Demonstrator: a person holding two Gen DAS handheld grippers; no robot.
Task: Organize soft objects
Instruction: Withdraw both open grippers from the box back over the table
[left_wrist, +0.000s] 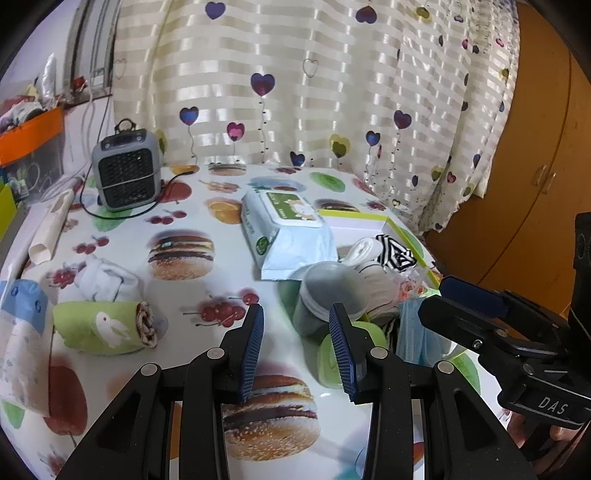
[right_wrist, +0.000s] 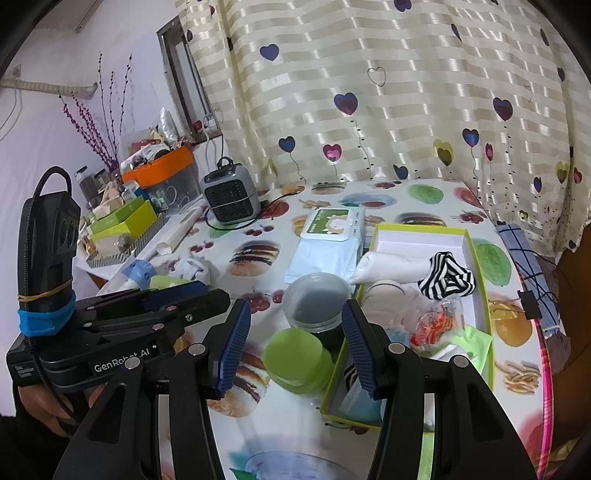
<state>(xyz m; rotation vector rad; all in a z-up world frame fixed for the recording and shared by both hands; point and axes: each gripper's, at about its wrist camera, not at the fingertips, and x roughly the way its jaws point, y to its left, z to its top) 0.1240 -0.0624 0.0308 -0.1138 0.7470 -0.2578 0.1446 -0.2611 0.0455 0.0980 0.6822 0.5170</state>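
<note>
Left wrist view showed the left gripper (left_wrist: 297, 347) with its fingers (left_wrist: 253, 347) parted to a middling gap and nothing between them; they hung above the worktop (left_wrist: 229, 236), which wore a cloth printed with burgers and fruit. Just past the fingertips stood a clear tub (left_wrist: 330, 291) with dark contents, and beside it a round green lid (left_wrist: 327, 363). To the left lay a rolled green cloth (left_wrist: 99, 328) with a white rabbit on it, touching a crumpled white cloth (left_wrist: 105, 282) behind it. A pack of wipes (left_wrist: 286, 229) lay flat further back, near a small grey heater (left_wrist: 125, 171).

Right wrist view showed the right gripper (right_wrist: 295, 343), its fingers (right_wrist: 232, 347) likewise spread part-way and empty, poised over the tub (right_wrist: 317, 299) and the green lid (right_wrist: 295, 356). Beside them sat a shallow box (right_wrist: 480, 266) with a green rim, holding a white roll (right_wrist: 391, 266), a black-and-white striped bundle (right_wrist: 447, 280), a crinkled clear bag (right_wrist: 436, 317) with red and orange inside, and a pale green sheet (right_wrist: 474, 341). A folded blue checked cloth (right_wrist: 524, 258) lay along the right edge of the worktop. The left gripper (right_wrist: 192, 291) appeared low on the left, held by a hand (right_wrist: 48, 406).
</note>
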